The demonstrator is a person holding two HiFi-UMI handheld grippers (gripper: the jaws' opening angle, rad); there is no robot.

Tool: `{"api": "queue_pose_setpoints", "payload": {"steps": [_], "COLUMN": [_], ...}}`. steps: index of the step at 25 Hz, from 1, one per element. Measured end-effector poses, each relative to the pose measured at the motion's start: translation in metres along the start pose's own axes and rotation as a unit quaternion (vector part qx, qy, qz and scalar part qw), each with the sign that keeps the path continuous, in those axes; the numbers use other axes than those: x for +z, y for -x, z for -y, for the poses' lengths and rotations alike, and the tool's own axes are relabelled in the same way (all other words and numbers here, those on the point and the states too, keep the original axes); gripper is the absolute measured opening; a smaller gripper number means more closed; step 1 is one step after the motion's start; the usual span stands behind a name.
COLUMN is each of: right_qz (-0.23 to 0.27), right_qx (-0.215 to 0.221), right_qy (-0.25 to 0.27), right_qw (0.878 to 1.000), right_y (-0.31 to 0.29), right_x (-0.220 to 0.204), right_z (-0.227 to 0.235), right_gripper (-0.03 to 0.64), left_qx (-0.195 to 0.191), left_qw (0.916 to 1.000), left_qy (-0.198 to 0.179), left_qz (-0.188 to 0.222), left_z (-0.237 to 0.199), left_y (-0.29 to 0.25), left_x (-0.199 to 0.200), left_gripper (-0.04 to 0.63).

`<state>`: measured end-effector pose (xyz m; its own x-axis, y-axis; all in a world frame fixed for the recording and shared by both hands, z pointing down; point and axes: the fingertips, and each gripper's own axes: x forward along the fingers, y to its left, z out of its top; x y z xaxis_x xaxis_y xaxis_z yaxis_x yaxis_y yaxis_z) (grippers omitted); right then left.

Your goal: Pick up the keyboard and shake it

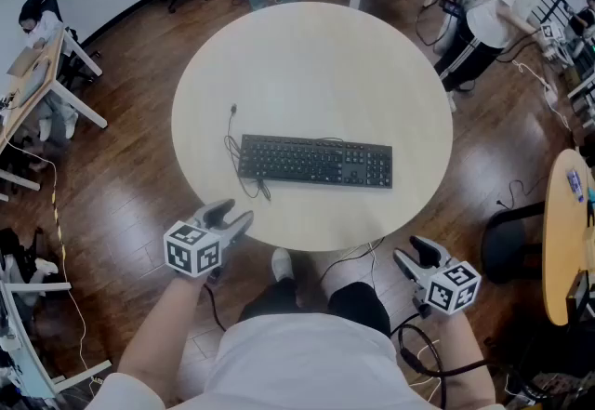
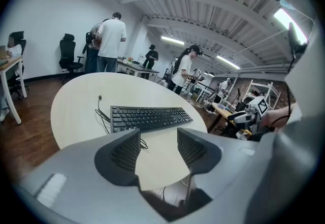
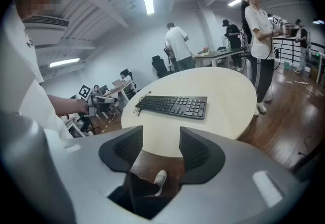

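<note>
Head view: the black keyboard (image 1: 316,161) lies flat near the middle of the round table (image 1: 307,46), its long side running left to right. Its cable (image 1: 230,140) loops off the left end across the tabletop. The left gripper (image 1: 232,215) is over the table's near edge, short of the keyboard's left end. The right gripper (image 1: 414,255) hangs off the table's near right edge, over the floor. Neither touches the keyboard.

Left gripper view: the jaws stand wide apart with only bare tabletop between them. The keyboard (image 2: 150,117) lies beyond the tips, a little to the left.

Right gripper view: these jaws are also spread and empty. Between them show the table's near edge and, lower down, a shoe (image 3: 159,178) on the floor. The keyboard (image 3: 172,105) sits farther off on the table.

The task looks to be at its very start, in the approach before any grasp. Next, each gripper would need to move forward to its own end of the keyboard. The jaws would then have to close over the thin edges, evenly enough to lift it level.
</note>
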<state>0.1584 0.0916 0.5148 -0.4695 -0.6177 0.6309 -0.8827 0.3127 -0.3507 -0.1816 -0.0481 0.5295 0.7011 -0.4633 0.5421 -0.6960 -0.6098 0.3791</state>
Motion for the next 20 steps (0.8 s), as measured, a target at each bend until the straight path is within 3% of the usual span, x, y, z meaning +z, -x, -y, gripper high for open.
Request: {"api": "queue_pose_setpoints", "payload": {"steps": [2, 5, 10, 15, 20], "right_qz": [0.003, -0.002, -0.018, -0.044, -0.054], "right_qx": [-0.001, 0.006, 0.027, 0.027, 0.038], "right_qy": [-0.018, -0.046, -0.089, -0.120, -0.171], "right_qw": [1.000, 0.999, 0.996, 0.992, 0.983], "right_y": [-0.026, -0.058, -0.107, -0.146, -0.174], "right_x": [0.015, 0.032, 0.058, 0.072, 0.074], "right_z": [0.012, 0.035, 0.079, 0.130, 0.157], "right_gripper": [0.231, 0.243, 0.267, 0.276, 0.282], "left_qx": [0.001, 0.005, 0.020, 0.017, -0.002], "left_qw": [1.0000, 0.9992, 0.9963, 0.9887, 0.9837], "left_qy": [0.005, 0.040, 0.079, 0.145, 0.170], "left_qz": [0.000, 0.000, -0.028, -0.036, -0.060], "left_z": [-0.031, -0.069, -0.114, -0.134, -0.134], "left_y": [-0.014, -0.033, -0.064, -0.083, -0.101], "left_x": [0.014, 0.019, 0.018, 0.008, 0.001], "left_gripper": [0.225, 0.229, 0.247, 0.258, 0.258]}}
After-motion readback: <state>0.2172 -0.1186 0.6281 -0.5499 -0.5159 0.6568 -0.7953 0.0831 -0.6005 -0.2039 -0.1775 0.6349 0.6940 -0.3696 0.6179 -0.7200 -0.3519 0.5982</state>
